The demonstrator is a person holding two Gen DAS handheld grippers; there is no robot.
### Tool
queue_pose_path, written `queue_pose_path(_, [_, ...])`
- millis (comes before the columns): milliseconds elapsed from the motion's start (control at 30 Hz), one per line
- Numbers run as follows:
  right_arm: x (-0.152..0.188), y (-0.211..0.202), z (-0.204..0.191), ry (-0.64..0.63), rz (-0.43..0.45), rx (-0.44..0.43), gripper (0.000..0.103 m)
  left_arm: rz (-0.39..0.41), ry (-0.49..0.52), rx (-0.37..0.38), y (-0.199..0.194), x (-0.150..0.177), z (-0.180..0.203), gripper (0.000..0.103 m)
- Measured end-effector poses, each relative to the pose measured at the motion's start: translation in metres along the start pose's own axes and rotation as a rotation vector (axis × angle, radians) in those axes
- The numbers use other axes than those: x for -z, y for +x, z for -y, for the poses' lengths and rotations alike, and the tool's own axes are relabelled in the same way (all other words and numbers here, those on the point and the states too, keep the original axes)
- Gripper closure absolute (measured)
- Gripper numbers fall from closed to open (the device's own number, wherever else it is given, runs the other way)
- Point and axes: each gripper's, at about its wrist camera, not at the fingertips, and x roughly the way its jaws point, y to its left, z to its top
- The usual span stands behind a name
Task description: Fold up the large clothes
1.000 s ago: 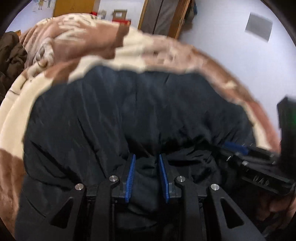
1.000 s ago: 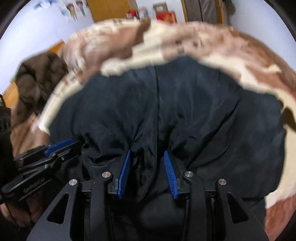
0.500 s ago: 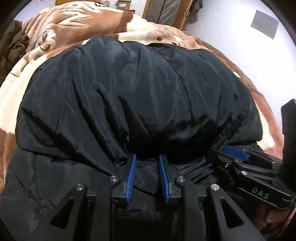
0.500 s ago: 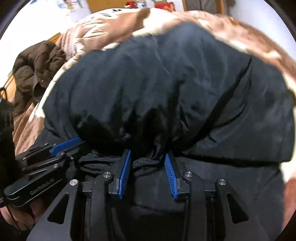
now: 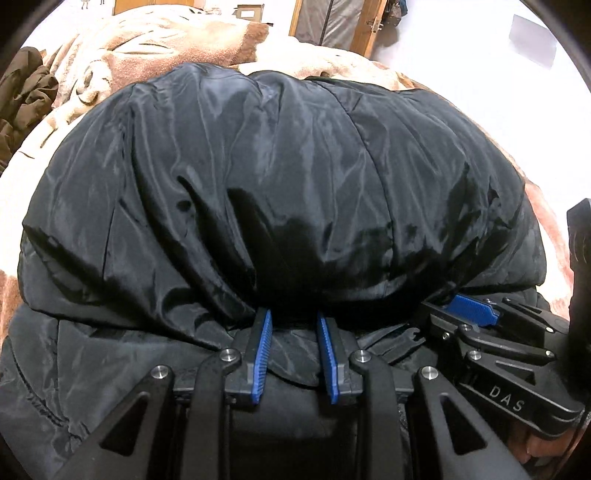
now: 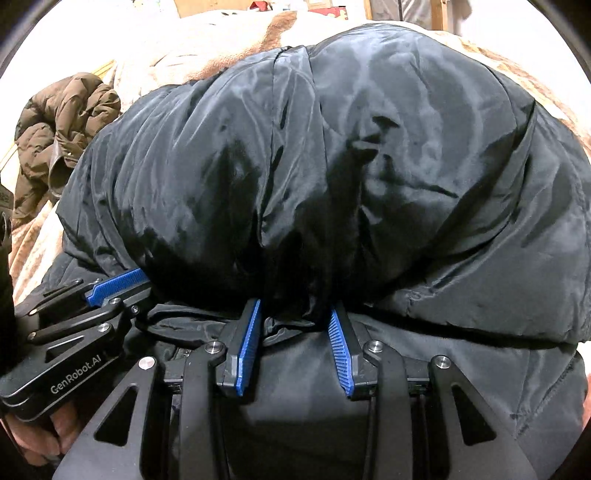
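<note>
A large black padded jacket [image 5: 280, 192] lies on a bed, its far half folded over towards me into a puffy roll; it also fills the right wrist view [image 6: 332, 177]. My left gripper [image 5: 294, 321] is shut on a bunch of the jacket's edge where the fold meets the lower layer. My right gripper [image 6: 294, 314] is shut on the same edge, just to the right of the left one. Each gripper shows in the other's view: the right one [image 5: 476, 314] and the left one [image 6: 118, 282].
A brown and cream fleece blanket [image 5: 155, 55] covers the bed under the jacket. A brown puffy coat [image 6: 59, 125] lies bunched at the left. White walls and a wooden door frame [image 5: 369, 29] stand behind the bed.
Both grippers have carried the jacket's far edge over towards me, so the flat jacket is now doubled into a roll. The blanket behind it has come into view.
</note>
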Motion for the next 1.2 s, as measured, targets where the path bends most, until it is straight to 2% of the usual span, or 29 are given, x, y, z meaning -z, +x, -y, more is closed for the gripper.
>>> queue_pose_path(167, [0.000,-0.003,-0.001,0.003,-0.010,-0.004,0.067,0.006,0.002,-0.003,-0.002,0.002,0.007,0.076])
queue_pose_path(267, [-0.005,-0.024,-0.002,0.025,-0.020,0.000,0.067,-0.005,0.033,-0.014,-0.014,0.002,0.015,0.075])
queue_pose_path(433, [0.006,-0.090,-0.011,0.036,0.108,0.044,0.067,0.019,0.019,-0.009,-0.060,0.006,0.024,0.075])
queue_pose_path(700, [0.050,-0.199,-0.015,0.019,0.299,0.145,0.065,0.123,0.003,-0.009,-0.157,0.047,0.028,0.075])
queue_pose_path(733, [0.057,-0.210,-0.015,0.018,0.312,0.148,0.065,0.134,-0.001,-0.005,-0.167,0.053,0.027,0.075])
queue_pose_path(800, [0.067,-0.225,-0.013,0.015,0.330,0.148,0.065,0.153,-0.007,-0.002,-0.185,0.065,0.025,0.066])
queue_pose_path(900, [0.089,-0.239,-0.006,-0.006,0.331,0.149,0.062,0.173,-0.005,-0.013,-0.204,0.084,0.019,0.062])
queue_pose_path(933, [0.095,-0.241,-0.003,-0.006,0.327,0.147,0.054,0.175,-0.005,-0.019,-0.210,0.089,0.016,0.061])
queue_pose_path(1000, [0.108,-0.243,0.001,0.006,0.317,0.137,0.048,0.177,-0.009,-0.032,-0.218,0.099,0.010,0.057])
queue_pose_path(1200, [0.141,-0.246,0.023,0.064,0.283,0.133,0.048,0.165,-0.041,-0.062,-0.226,0.125,-0.013,0.053])
